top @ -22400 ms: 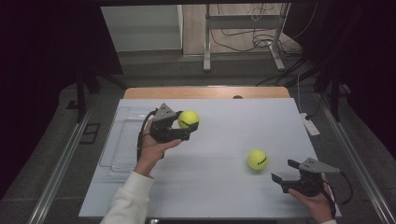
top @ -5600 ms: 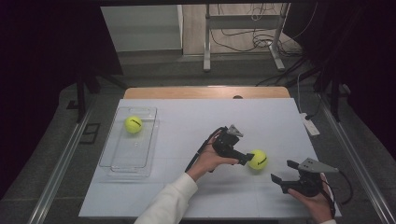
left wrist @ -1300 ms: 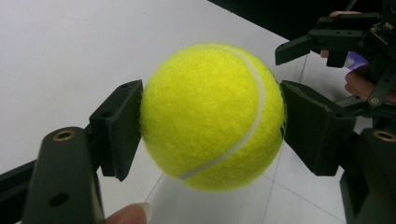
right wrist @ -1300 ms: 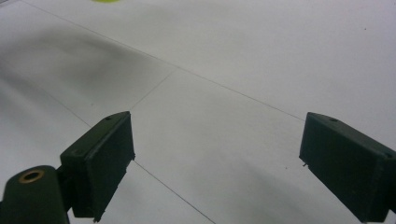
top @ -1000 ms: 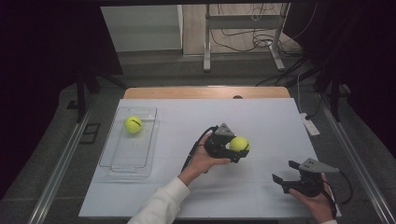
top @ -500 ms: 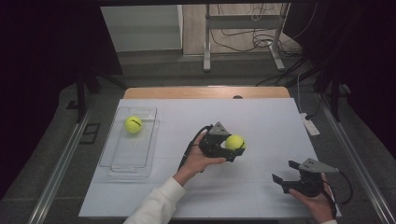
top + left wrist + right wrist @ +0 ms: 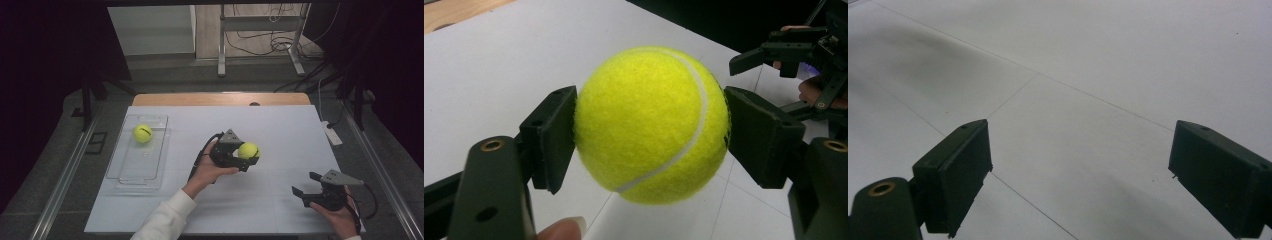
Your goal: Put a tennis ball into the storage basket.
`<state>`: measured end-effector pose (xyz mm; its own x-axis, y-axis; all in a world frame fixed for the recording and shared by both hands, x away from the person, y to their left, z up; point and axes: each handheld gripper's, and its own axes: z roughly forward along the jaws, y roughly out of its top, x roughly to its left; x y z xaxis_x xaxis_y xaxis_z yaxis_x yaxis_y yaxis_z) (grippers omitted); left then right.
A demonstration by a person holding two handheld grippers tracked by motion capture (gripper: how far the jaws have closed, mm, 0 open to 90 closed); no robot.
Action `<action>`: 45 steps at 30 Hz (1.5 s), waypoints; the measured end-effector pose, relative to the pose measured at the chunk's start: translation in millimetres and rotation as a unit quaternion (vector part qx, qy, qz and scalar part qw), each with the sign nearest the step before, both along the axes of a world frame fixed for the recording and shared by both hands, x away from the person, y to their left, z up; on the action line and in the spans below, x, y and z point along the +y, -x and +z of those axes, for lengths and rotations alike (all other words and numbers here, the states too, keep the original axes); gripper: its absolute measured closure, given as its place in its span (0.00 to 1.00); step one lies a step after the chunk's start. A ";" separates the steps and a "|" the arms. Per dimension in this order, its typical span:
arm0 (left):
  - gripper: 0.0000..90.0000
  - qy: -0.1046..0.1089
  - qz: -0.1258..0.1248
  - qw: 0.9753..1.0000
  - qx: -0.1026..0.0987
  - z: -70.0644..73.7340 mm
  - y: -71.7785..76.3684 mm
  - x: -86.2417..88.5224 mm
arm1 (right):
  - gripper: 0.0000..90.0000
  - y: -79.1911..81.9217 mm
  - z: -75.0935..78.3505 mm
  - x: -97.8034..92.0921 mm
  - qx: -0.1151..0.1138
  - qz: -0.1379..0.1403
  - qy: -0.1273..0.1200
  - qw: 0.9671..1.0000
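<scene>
The left tongs (image 7: 248,159) hold a yellow tennis ball (image 7: 248,150) above the middle of the white worktop (image 7: 280,125). In the left gripper view the two black pads (image 7: 551,137) press the ball (image 7: 651,125) from opposite sides, near its widest part, and the ball does not touch the surface under it. I think this hold is chosen because a round, fuzzy ball can slip out if the pads sit too high or too low; at the middle they have the best hold on it. The left hand (image 7: 207,170) keeps the tool almost level, so the ball hangs in front of the tongs and not under them.

On the left side of the worktop lies a clear tray (image 7: 125,172), and a second tennis ball (image 7: 142,133) rests in its far end. Because one ball already sits there, I judge that the held ball is meant for the same tray, and the free near part of the tray has room for it.

The right tongs (image 7: 310,191) stay low near the right front corner, well apart from the ball. They are wide and hold nothing; in the right gripper view there is bare worktop between the pads (image 7: 960,175). It seems the right hand (image 7: 340,220) waits aside so it does not block the way to the tray.
</scene>
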<state>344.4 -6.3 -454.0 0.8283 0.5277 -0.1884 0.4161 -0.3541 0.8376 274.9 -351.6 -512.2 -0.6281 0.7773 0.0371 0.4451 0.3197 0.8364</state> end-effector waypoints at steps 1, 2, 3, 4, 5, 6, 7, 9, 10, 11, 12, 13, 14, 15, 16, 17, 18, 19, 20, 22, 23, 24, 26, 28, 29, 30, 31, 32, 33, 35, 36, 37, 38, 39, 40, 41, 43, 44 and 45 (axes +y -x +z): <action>0.29 0.000 0.000 1.000 0.000 0.7 0.1 0.9 | 0.11 -0.2 -0.1 -0.1 0.000 0.000 0.000 1.000; 0.29 0.001 0.000 1.000 -0.001 1.3 0.1 1.7 | 0.11 -0.4 -0.3 -0.1 0.001 0.000 0.002 1.000; 0.29 0.001 0.000 1.000 -0.001 1.3 0.1 1.7 | 0.11 -0.8 -0.6 -0.1 0.001 0.000 0.002 1.000; 0.29 0.002 0.003 1.000 -0.002 2.1 -0.4 4.0 | 0.11 -1.0 -0.9 0.0 0.001 0.000 0.001 1.000; 0.29 0.002 0.004 1.000 -0.001 2.4 -0.6 5.2 | 0.11 -1.0 -0.9 0.1 0.002 0.000 0.001 1.000; 0.29 0.002 0.004 1.000 -0.001 2.4 -0.6 5.2 | 0.11 -1.0 -0.9 0.1 0.002 0.000 0.001 1.000; 0.29 0.002 0.005 1.000 -0.001 2.7 -0.5 5.9 | 0.11 -0.4 -0.8 0.6 0.002 -0.001 0.001 1.000; 0.29 0.003 0.005 1.000 -0.003 3.7 0.0 7.3 | 0.11 -0.3 -0.6 1.0 0.002 -0.001 0.001 1.000; 0.29 0.002 0.006 1.000 -0.004 4.4 0.4 8.0 | 0.11 -0.3 -0.6 1.1 0.001 0.000 0.001 1.000; 0.29 0.004 0.006 1.000 -0.005 5.2 1.0 9.0 | 0.11 -0.4 -0.5 1.3 0.001 0.000 0.001 1.000; 0.29 0.004 0.006 1.000 -0.007 5.9 0.8 9.9 | 0.11 -0.4 -0.5 1.4 0.002 0.001 0.001 1.000; 0.29 0.005 0.008 1.000 -0.006 6.3 0.7 10.5 | 0.11 -0.3 -0.5 1.3 0.001 0.001 0.001 1.000; 0.29 0.006 0.009 1.000 -0.006 6.7 0.2 11.5 | 0.11 -0.1 -0.3 1.2 0.001 0.000 0.001 1.000; 0.29 0.006 0.010 1.000 -0.006 6.8 0.1 12.0 | 0.11 0.2 0.0 1.3 0.001 0.000 0.000 1.000; 0.29 0.006 0.011 1.000 -0.005 6.7 0.0 12.7 | 0.11 0.3 0.2 1.4 0.000 0.000 0.000 1.000; 0.29 0.005 0.012 1.000 -0.005 6.7 0.0 13.4 | 0.11 0.5 0.3 1.6 0.000 0.001 0.000 1.000; 0.29 0.005 0.013 1.000 -0.005 6.5 -0.3 14.3 | 0.11 0.3 0.0 1.6 0.000 0.001 0.000 1.000; 0.29 0.005 0.013 1.000 -0.005 6.5 -0.3 14.3 | 0.11 0.3 0.0 1.6 0.000 0.001 0.000 1.000; 0.29 0.004 0.013 1.000 -0.005 6.4 -0.7 15.0 | 0.11 -0.4 -0.7 1.4 0.001 0.000 0.001 1.000; 0.29 0.005 0.016 1.000 -0.004 6.2 -1.4 16.4 | 0.11 -0.7 -0.7 1.3 0.002 0.000 0.001 1.000; 0.29 0.004 0.017 1.000 -0.005 6.3 -1.8 17.2 | 0.11 -0.3 -0.4 1.5 0.001 0.000 0.001 1.000; 0.29 0.005 0.019 1.000 -0.005 6.5 -1.7 18.1 | 0.11 0.1 0.0 1.7 0.001 0.000 0.001 1.000; 0.29 0.005 0.021 1.000 -0.005 6.9 -2.0 19.8 | 0.11 0.4 0.1 1.6 0.000 -0.001 0.001 1.000; 0.29 0.005 0.024 1.000 -0.006 7.8 -1.8 22.2 | 0.11 0.4 0.1 1.3 0.000 -0.001 0.001 1.000; 0.29 0.007 0.027 1.000 -0.006 8.7 -1.7 24.6 | 0.11 0.5 0.1 1.2 0.000 -0.001 0.002 1.000; 0.29 0.006 0.030 1.000 -0.007 9.3 -1.7 26.5 | 0.11 0.6 0.2 1.2 0.000 -0.001 0.001 1.000; 0.29 0.006 0.030 1.000 -0.007 9.3 -1.7 26.5 | 0.11 0.6 0.2 1.2 0.000 -0.001 0.001 1.000; 0.29 0.006 0.033 0.999 -0.007 9.5 -1.7 27.7 | 0.11 0.6 0.3 1.1 0.000 -0.001 0.001 1.000; 0.29 0.006 0.035 0.999 -0.008 9.6 -2.0 28.8 | 0.11 0.6 0.3 1.1 0.000 -0.001 0.001 1.000; 0.29 0.007 0.039 0.999 -0.008 10.1 -2.2 31.2 | 0.11 0.6 0.2 1.0 0.000 -0.001 0.001 1.000; 0.29 0.007 0.040 0.999 -0.008 10.5 -2.1 32.2 | 0.11 0.7 0.3 0.9 0.000 -0.001 0.001 1.000; 0.29 0.007 0.043 0.999 -0.011 11.3 -2.2 33.9 | 0.11 0.7 0.5 0.8 -0.001 -0.001 0.001 1.000; 0.29 0.009 0.045 0.999 -0.011 11.9 -2.1 34.9 | 0.11 0.8 0.6 0.7 -0.001 -0.001 0.001 1.000; 0.29 0.009 0.046 0.999 -0.011 12.7 -2.3 36.3 | 0.11 0.8 0.6 0.6 -0.001 -0.001 0.000 1.000; 0.29 0.010 0.047 0.999 -0.012 13.2 -2.5 37.2 | 0.11 0.7 0.5 0.5 -0.001 -0.002 0.001 1.000; 0.29 0.013 0.051 0.999 -0.012 14.0 -2.5 38.6 | 0.11 0.7 0.4 0.6 -0.001 -0.002 0.001 1.000; 0.29 0.014 0.055 0.998 -0.014 15.2 -2.9 41.5 | 0.11 0.6 0.3 0.9 0.000 -0.001 0.002 1.000; 0.29 0.015 0.056 0.998 -0.016 15.7 -3.2 42.8 | 0.11 0.6 0.3 1.1 0.000 -0.001 0.001 1.000; 0.29 0.016 0.059 0.998 -0.016 16.8 -3.2 44.4 | 0.11 0.8 0.5 1.2 0.000 -0.001 0.000 1.000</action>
